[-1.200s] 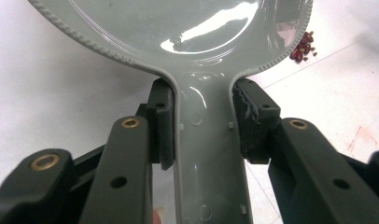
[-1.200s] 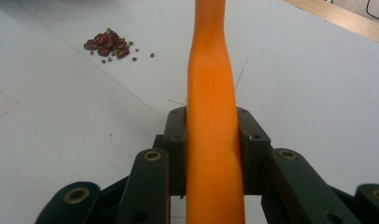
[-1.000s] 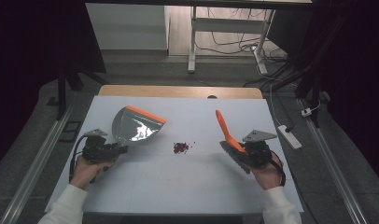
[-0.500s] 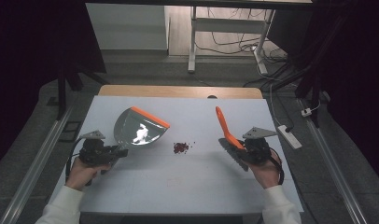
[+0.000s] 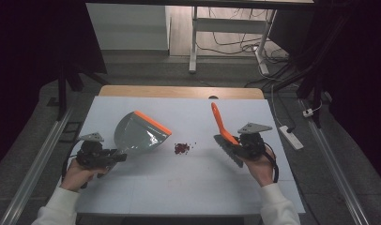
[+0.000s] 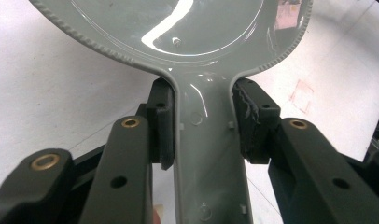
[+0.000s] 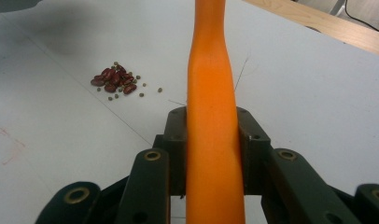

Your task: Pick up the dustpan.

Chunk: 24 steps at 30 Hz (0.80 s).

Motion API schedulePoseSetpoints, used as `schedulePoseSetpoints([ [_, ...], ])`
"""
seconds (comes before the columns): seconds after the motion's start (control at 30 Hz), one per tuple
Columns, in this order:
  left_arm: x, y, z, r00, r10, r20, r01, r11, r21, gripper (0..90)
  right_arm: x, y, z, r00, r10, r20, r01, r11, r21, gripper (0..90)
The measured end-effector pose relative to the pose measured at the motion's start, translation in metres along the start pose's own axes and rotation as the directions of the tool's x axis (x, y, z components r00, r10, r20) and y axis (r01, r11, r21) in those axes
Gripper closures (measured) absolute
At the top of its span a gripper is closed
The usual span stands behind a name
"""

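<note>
The white table (image 5: 179,187) stretches out ahead of the person, whose white-sleeved forearms come in low from the near edge, well apart, each hand wrapped round a gripper; the left gripper (image 5: 114,156) is held nearly level and points toward the middle of the table, clamped on the handle of the grey dustpan (image 5: 137,133); the pan's bowl lies out over the table with its orange lip (image 5: 152,123) on the far right side, turned toward the beans; the right gripper (image 5: 232,145) points left and away, its jaws closed on the orange brush (image 5: 220,123), whose handle slants up and away while the dark bristles (image 5: 227,151) hang at the near end beside the hand.

From the left gripper view the pads (image 6: 160,122) press both sides of the pan's narrow grey neck, the glossy bowl fanning out beyond; the right gripper view brings out that the little heap is red beans (image 7: 114,80) mixed with small green ones, lying left of the brush handle and clear of it; from above it is just a dark speck (image 5: 181,148) between pan and brush.

Since a second ago the dustpan has swung a little, its lip now nearer the heap; the brush and beans sit as they were.
</note>
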<state>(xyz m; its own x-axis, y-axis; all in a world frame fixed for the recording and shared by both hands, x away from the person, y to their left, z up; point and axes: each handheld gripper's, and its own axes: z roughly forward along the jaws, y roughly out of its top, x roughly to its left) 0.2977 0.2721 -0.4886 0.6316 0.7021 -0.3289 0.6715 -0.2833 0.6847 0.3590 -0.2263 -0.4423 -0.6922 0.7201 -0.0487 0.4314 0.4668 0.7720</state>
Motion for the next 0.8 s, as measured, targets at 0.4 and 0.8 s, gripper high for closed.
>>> schedulePoseSetpoints([
  [0.4,-0.008,0.001,0.003,0.9980,0.061,0.017,-0.062,0.9972,0.041,61.9,0.000,0.007,0.013,1.0000,0.005,-0.005,-0.005,1.000,-0.003,70.1],
  [0.8,-0.016,0.003,0.003,0.9930,0.104,0.056,-0.109,0.9886,0.104,61.9,0.003,0.023,0.026,0.9998,-0.007,-0.020,0.006,1.000,-0.017,70.1],
])
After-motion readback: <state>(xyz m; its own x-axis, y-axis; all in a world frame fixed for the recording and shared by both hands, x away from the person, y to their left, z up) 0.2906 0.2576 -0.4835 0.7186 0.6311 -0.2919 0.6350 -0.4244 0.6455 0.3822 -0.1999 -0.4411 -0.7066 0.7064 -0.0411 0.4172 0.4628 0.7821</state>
